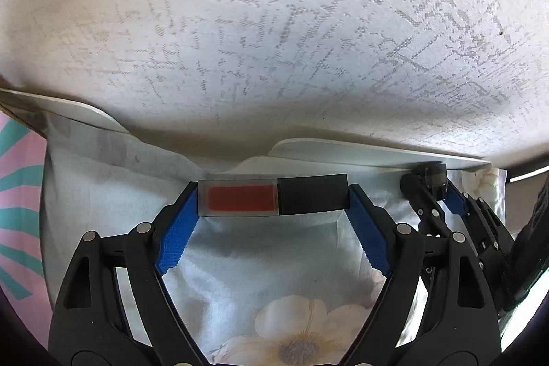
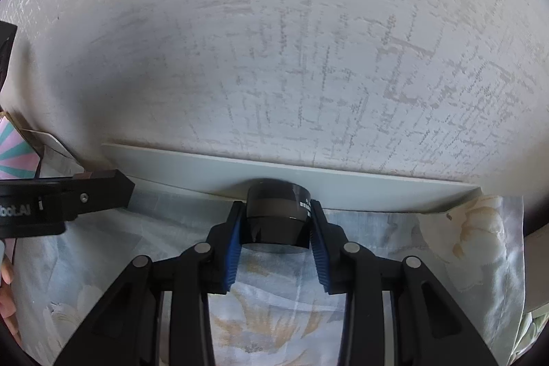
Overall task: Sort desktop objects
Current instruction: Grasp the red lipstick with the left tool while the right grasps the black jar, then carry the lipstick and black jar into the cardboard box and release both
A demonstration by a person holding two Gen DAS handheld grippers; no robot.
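Observation:
My left gripper (image 1: 273,198) is shut on a lip gloss tube (image 1: 274,196), held crosswise by its two ends: a clear part with red inside on the left and a black cap on the right. It hangs above the floral cloth (image 1: 240,263). My right gripper (image 2: 277,222) is shut on a small black jar (image 2: 277,215), held upright near the white board at the wall. The right gripper also shows in the left wrist view (image 1: 434,184), to the right of the left one, with the jar (image 1: 433,175) between its fingers.
A pale blue cloth with flower prints (image 2: 446,246) covers the desk. A white board (image 2: 343,184) lies along the patterned wall (image 2: 274,40). A pink and teal striped item (image 1: 17,187) sits at the far left. The left gripper's body (image 2: 68,198) shows at the left of the right wrist view.

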